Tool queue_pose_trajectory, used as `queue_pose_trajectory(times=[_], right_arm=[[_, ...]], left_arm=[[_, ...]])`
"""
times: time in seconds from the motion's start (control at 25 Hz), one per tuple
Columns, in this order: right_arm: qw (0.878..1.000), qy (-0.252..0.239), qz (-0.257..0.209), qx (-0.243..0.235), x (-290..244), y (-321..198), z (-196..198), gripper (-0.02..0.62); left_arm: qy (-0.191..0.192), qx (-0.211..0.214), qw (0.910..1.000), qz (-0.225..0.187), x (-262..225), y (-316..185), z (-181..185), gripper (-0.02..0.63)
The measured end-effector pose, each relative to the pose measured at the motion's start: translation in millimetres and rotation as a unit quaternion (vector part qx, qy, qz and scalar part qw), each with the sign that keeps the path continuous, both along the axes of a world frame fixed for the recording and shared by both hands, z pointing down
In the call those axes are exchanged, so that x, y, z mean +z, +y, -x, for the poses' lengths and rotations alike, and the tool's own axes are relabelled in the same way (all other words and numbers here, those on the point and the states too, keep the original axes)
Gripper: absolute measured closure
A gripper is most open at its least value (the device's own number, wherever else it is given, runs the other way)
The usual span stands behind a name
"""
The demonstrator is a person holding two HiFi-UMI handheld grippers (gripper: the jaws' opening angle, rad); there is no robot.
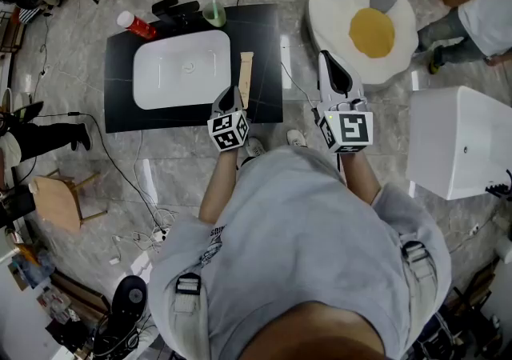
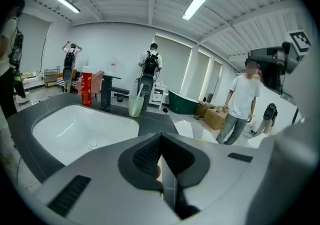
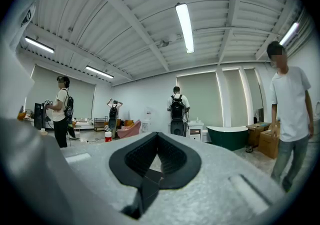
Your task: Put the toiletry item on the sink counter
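A long, flat, pale wooden toiletry item [image 1: 245, 72] lies on the black sink counter [image 1: 264, 38], just right of the white basin [image 1: 180, 70]. My left gripper [image 1: 232, 94] hovers over the counter's front edge beside the item's near end, jaws shut, with nothing clearly gripped. In the left gripper view the left gripper [image 2: 161, 141] looks across the basin [image 2: 80, 129] to a green cup [image 2: 135, 105]. My right gripper [image 1: 326, 58] is off the counter's right side over the floor. In its own view the right gripper [image 3: 157, 141] is shut and empty.
A red can [image 1: 138, 25], a black faucet [image 1: 176, 8] and the green cup [image 1: 214, 13] stand along the counter's back. A fried-egg-shaped cushion [image 1: 364, 22] lies to the right, a white tub [image 1: 460, 138] further right. A wooden stool [image 1: 60, 198] and cables are at the left. Several people stand around.
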State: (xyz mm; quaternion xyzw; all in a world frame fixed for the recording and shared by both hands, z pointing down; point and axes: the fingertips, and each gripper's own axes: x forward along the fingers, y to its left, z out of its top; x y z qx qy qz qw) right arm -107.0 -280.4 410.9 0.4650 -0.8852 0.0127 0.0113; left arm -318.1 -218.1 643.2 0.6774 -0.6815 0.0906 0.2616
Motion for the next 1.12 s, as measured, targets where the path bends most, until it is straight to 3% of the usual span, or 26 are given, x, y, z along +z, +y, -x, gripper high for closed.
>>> queue_pose_trajectory(times=[0.56,1.12], right_arm=[[1.0,-0.005,-0.001,-0.012,-2,0,2,0.591],[1.0,-0.015,-0.008,-0.01,-13,4,-3,0.591]], left_arm=[[-0.008,-0.04,0.9943,-0.099,-88,-5,17,0.601],[-0.03,-0.044,0.982,-0.181,-172,3,22,0.601]])
